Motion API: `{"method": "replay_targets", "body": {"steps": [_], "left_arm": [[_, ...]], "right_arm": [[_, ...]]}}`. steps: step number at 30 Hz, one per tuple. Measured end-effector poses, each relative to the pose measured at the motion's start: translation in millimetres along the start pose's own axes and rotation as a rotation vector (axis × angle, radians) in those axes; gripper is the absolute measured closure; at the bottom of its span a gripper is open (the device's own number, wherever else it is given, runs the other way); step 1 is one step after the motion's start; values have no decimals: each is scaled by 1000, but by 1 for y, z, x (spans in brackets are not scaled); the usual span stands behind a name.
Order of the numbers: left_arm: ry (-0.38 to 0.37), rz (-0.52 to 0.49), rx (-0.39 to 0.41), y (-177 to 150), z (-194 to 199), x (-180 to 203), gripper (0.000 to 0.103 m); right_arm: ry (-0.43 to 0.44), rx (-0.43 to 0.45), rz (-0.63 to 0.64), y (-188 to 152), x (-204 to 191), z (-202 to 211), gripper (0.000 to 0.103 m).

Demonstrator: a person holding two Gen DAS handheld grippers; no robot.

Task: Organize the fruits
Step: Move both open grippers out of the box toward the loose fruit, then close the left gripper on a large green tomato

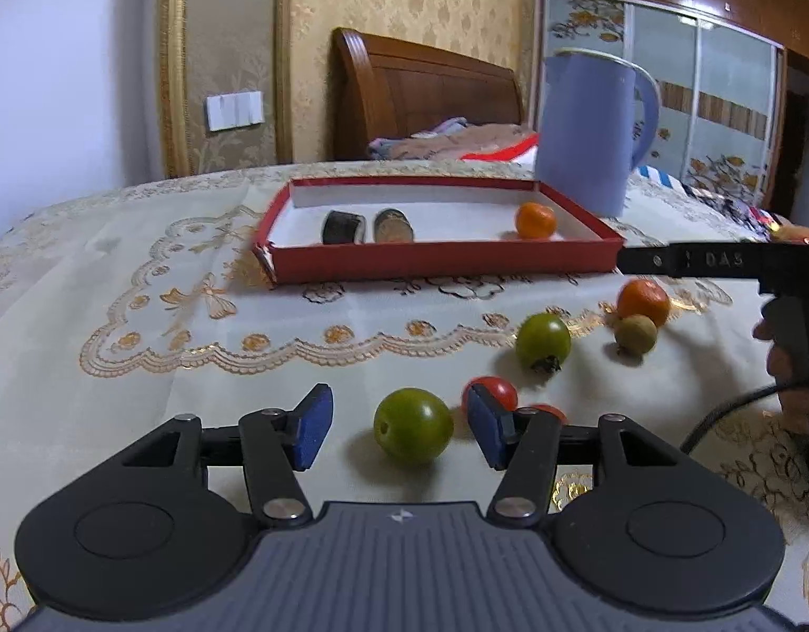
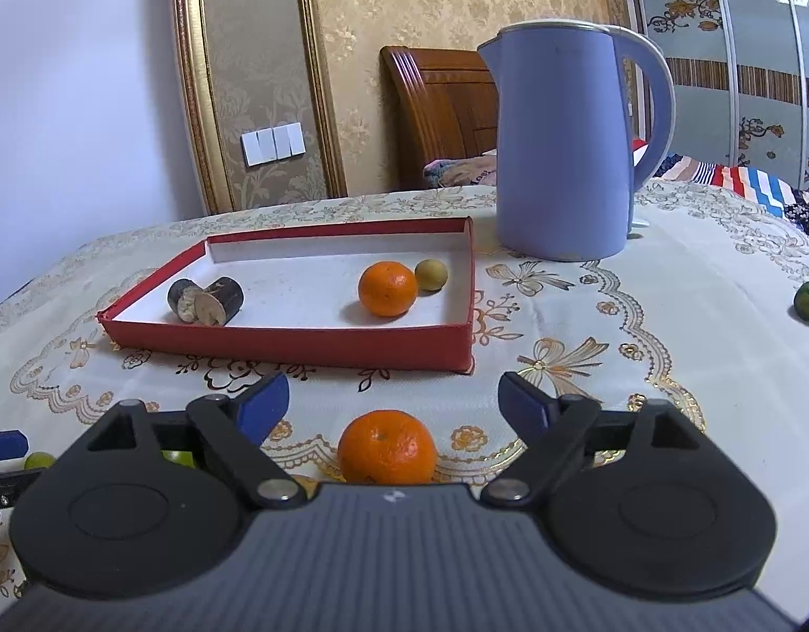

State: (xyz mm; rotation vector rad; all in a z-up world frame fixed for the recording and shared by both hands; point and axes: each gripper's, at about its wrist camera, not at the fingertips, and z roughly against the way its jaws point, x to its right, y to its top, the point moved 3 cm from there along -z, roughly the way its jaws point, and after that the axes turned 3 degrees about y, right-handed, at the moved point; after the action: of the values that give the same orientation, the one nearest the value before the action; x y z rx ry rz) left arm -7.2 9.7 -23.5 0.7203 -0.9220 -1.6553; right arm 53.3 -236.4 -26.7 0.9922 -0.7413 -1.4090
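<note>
Shallow red cardboard tray [image 2: 459, 337], table's far side: orange mandarin [image 2: 387, 288], small yellow-green fruit [image 2: 431, 275] in. Left gripper [image 1: 399, 427] released around green plum [image 1: 412, 425]; right gripper [image 2: 393, 404] released over loose mandarin [image 2: 387, 446]. Most fruit still out.

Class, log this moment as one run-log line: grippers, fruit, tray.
left gripper: open around green fruit | right gripper: open, mandarin between fingers | red tray: mandarin, small fruit inside

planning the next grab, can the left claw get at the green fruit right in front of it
Probably yes. The left claw is open, and the green fruit sits on the tablecloth between its pads, untouched. A red tomato lies just behind the right pad and might get nudged.
</note>
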Motion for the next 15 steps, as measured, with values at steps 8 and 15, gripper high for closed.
{"method": "replay_targets", "body": {"steps": [8,15], "left_arm": [[28,1,-31,0,-8,0,47],[37,-8,-34,0,-9,3,47]], "right_arm": [[-4,5,-3,0,0,0,15],[-8,1,-2,0,0,-1,14]]}}
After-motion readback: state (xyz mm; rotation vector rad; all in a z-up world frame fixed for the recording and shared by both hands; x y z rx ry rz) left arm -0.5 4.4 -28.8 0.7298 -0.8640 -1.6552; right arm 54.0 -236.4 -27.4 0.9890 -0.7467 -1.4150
